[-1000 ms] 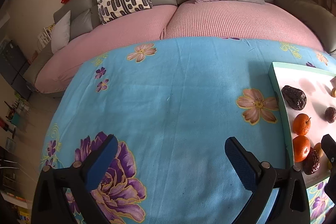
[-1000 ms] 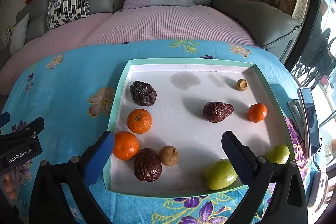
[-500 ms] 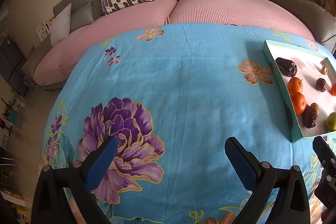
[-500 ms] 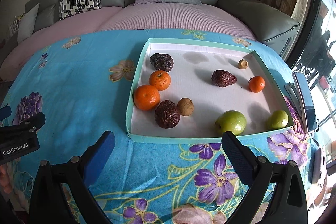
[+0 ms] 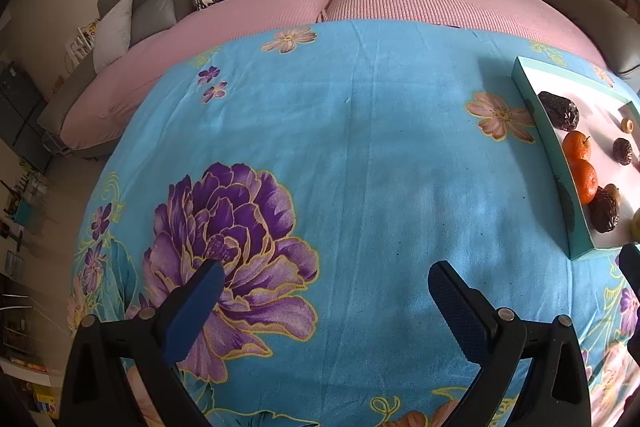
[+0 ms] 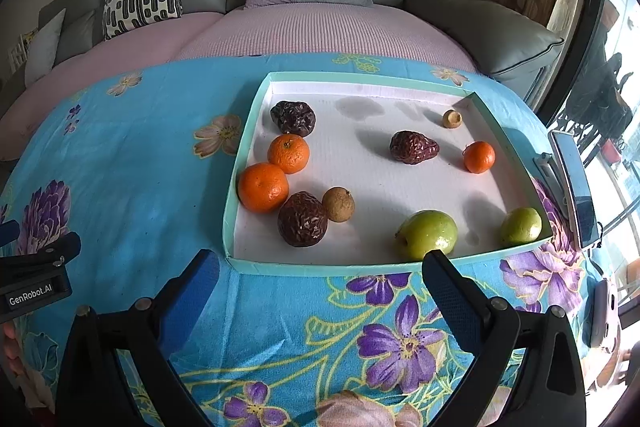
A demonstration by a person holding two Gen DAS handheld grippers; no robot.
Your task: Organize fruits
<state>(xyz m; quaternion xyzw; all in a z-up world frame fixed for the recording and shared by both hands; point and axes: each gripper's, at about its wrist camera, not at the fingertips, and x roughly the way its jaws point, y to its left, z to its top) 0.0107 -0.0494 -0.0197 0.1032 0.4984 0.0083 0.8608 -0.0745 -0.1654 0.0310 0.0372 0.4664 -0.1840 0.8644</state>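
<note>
Tray count: 3 oranges, 3 wrinkled dark fruits, 2 green fruits, 2 small brown fruits.

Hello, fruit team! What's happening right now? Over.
Both tools open and empty: left, right. Fruit all in tray, none picked. Nothing in the way. Over.

Shallow mint tray holds three oranges, three wrinkled dark fruits, two green apples, two brown longans.
</note>
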